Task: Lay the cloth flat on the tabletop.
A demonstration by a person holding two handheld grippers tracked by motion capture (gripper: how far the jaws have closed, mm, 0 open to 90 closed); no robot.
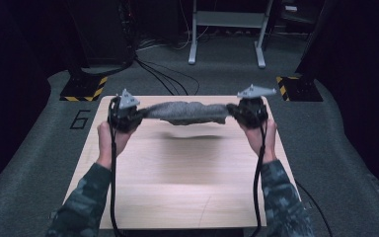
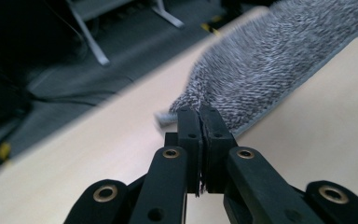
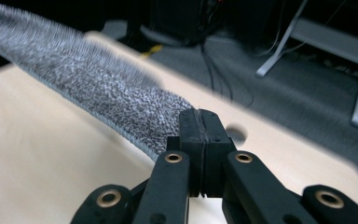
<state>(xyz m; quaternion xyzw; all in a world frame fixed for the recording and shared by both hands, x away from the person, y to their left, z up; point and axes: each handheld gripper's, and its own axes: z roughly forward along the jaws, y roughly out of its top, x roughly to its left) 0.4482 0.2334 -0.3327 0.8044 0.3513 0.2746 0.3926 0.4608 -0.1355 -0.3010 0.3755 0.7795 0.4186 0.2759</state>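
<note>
A grey speckled towel [image 1: 185, 112] hangs stretched in the air between my two grippers, above the far half of the light wooden table [image 1: 177, 187]. My left gripper [image 1: 131, 117] is shut on the towel's left end; its own view has the cloth [image 2: 261, 70] running off to the upper right from the closed jaws [image 2: 200, 119]. On the other side, my right gripper [image 1: 244, 113] is shut on the right end. There the cloth [image 3: 88, 84] leads away to the upper left from the pinched jaws [image 3: 200, 119]. A soft shadow lies on the table under the towel.
Around the table is grey carpet. Black cables [image 1: 163, 76] run across the floor beyond the far edge, next to a white metal stand [image 1: 227, 29]. Yellow-black hazard plates [image 1: 85, 89] sit at both far corners. A small hole [image 3: 235, 133] shows in the tabletop near the right gripper.
</note>
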